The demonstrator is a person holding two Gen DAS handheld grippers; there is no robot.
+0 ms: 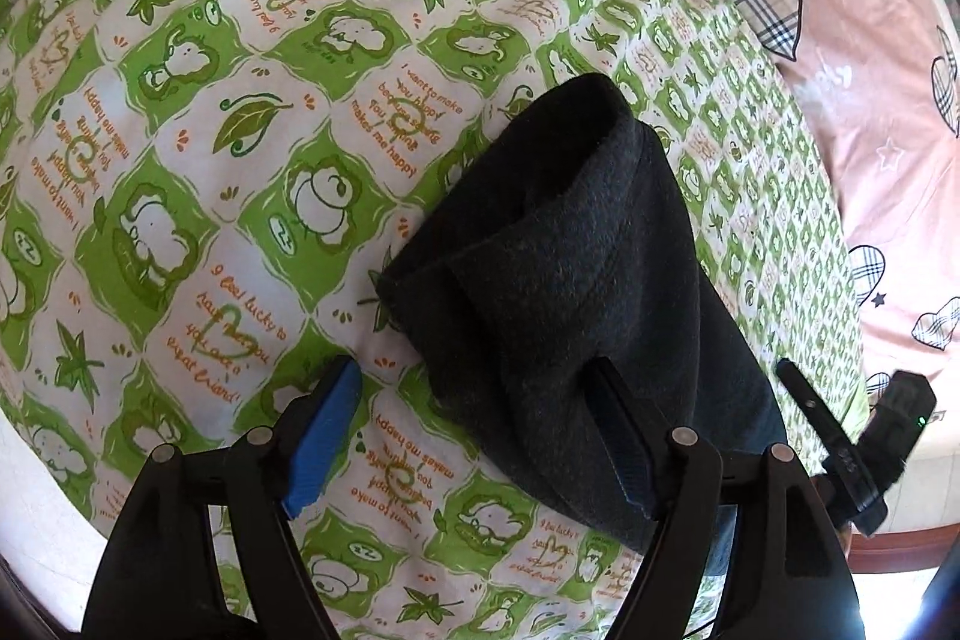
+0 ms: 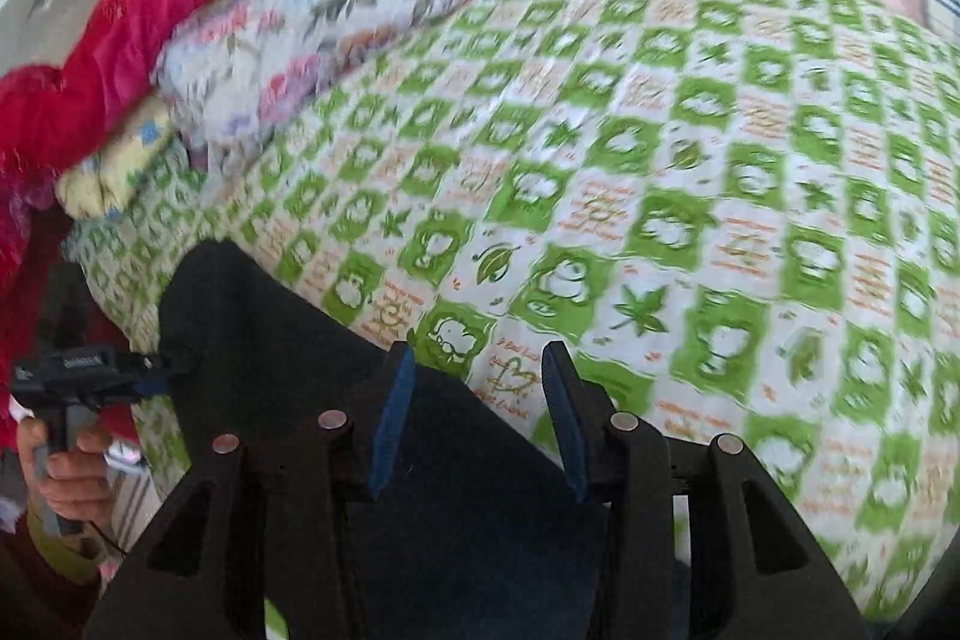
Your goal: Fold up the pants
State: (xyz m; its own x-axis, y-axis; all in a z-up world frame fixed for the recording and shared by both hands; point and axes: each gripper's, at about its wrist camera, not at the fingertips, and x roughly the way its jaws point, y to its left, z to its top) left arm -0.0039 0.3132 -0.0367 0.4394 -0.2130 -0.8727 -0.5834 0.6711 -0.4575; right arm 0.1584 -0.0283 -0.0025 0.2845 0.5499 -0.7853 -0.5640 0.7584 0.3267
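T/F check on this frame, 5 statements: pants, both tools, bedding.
1. The pants are dark charcoal. True.
2. The left tool is clamped shut on the pants. False: its fingers stand apart, with the fabric lying over the right finger and the left one over bare sheet.
3. The pants lie on a green and white patterned sheet. True.
4. The right tool is shut. False: its fingers are apart, with sheet visible between them.
5. The bedding at the sheet's far side is plain blue. False: it is a pink cover with plaid hearts.
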